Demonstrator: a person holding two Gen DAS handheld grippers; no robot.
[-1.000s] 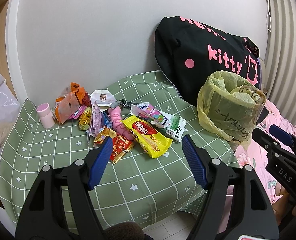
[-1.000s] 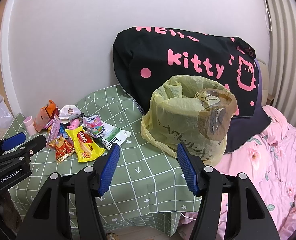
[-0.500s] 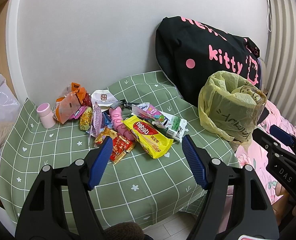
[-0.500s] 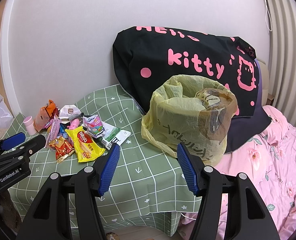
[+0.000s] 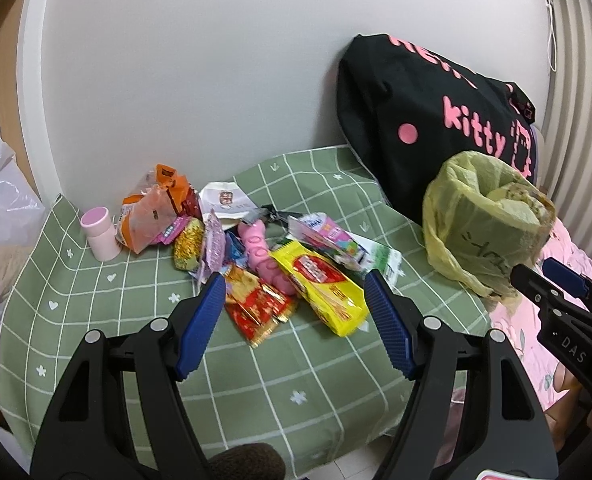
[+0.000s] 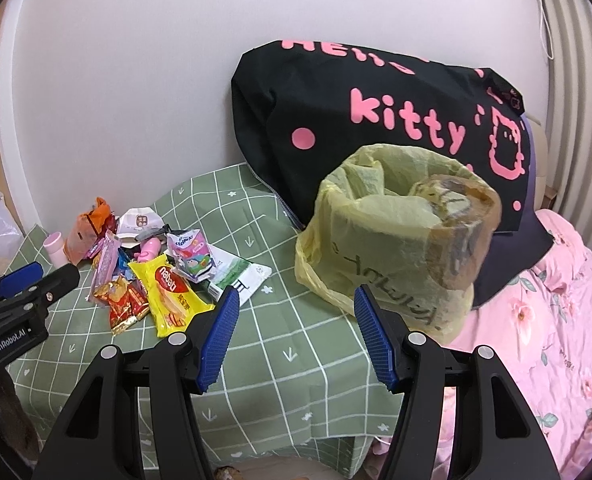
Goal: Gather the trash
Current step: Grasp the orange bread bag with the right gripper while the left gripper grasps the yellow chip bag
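A heap of snack wrappers lies on the green checked tablecloth (image 5: 304, 384): a yellow nabati pack (image 5: 320, 288), a red foil wrapper (image 5: 258, 308), a pink tube (image 5: 262, 254), an orange bag (image 5: 152, 212) and a white wrapper (image 5: 226, 202). A yellow trash bag (image 5: 484, 224) (image 6: 396, 240) stands open at the table's right end. My left gripper (image 5: 294, 280) is open just in front of the yellow pack and red wrapper, above them. My right gripper (image 6: 296, 296) is open, low in front of the trash bag, holding nothing. Each gripper shows at the edge of the other's view.
A pink cup (image 5: 100, 236) stands left of the heap. A black Hello Kitty bag (image 6: 376, 112) leans on the wall behind the trash bag. Pink floral bedding (image 6: 556, 320) lies to the right, a white plastic bag (image 5: 0, 200) to the left.
The left gripper has moved forward toward the wrapper heap, its tips now over the red and yellow packs. The right gripper has barely moved. Both stay open.
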